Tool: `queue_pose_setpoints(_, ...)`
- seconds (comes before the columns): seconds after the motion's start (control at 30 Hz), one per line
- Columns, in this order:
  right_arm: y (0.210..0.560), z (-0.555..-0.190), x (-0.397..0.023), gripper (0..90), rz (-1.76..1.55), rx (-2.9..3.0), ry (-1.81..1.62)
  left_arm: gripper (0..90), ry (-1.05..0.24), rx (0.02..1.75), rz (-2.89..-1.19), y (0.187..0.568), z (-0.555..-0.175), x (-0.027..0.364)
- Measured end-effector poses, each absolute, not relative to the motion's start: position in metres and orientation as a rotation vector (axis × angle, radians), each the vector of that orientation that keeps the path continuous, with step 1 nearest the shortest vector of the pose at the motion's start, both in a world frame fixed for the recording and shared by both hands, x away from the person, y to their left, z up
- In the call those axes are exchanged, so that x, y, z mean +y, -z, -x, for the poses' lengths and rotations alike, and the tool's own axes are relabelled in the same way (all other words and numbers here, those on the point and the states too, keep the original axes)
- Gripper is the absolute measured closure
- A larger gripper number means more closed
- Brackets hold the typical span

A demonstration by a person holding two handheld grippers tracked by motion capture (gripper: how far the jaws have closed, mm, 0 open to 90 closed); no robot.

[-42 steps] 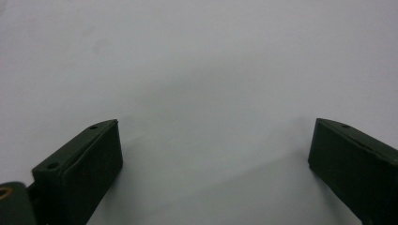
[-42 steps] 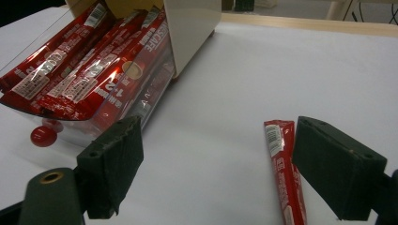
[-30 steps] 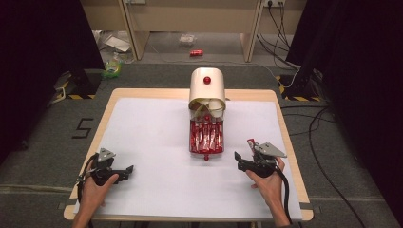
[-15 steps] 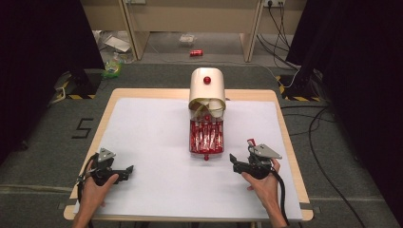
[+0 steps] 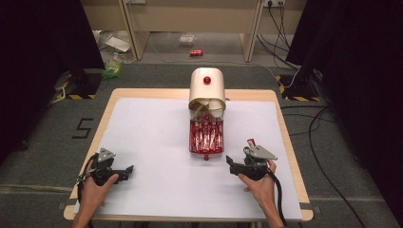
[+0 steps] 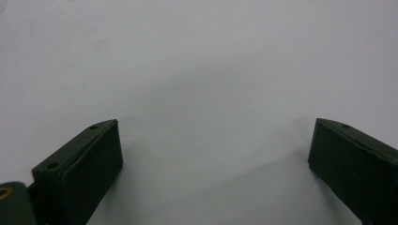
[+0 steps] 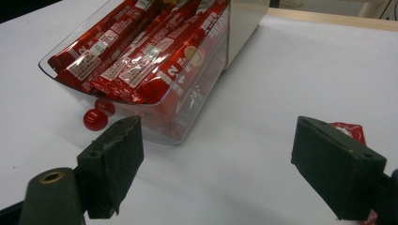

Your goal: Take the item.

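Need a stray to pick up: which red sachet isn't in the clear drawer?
The red sachet lying alone on the white table cover, beside the right gripper. The others are packed side by side in the pulled-out clear drawer.

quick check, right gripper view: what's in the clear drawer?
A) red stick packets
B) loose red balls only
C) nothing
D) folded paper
A: the clear drawer is packed with red stick packets lying lengthwise; its red knob sits at the front, and the right gripper faces it with jaws apart.
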State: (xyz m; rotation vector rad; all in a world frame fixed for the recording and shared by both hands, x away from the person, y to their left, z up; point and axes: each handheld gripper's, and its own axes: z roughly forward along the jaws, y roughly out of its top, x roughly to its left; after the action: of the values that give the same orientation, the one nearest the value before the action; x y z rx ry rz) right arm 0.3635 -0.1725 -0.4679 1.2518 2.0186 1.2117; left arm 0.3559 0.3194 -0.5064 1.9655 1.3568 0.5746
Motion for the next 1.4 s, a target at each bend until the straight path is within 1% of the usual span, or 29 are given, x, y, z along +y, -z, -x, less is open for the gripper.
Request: queue_pose_setpoints(1.4,0.473,-0.365,-0.156,18.0,-1.211,2.047,-1.222,2.4,-0.574,1.358,-1.965,0.506,-0.356,0.319)
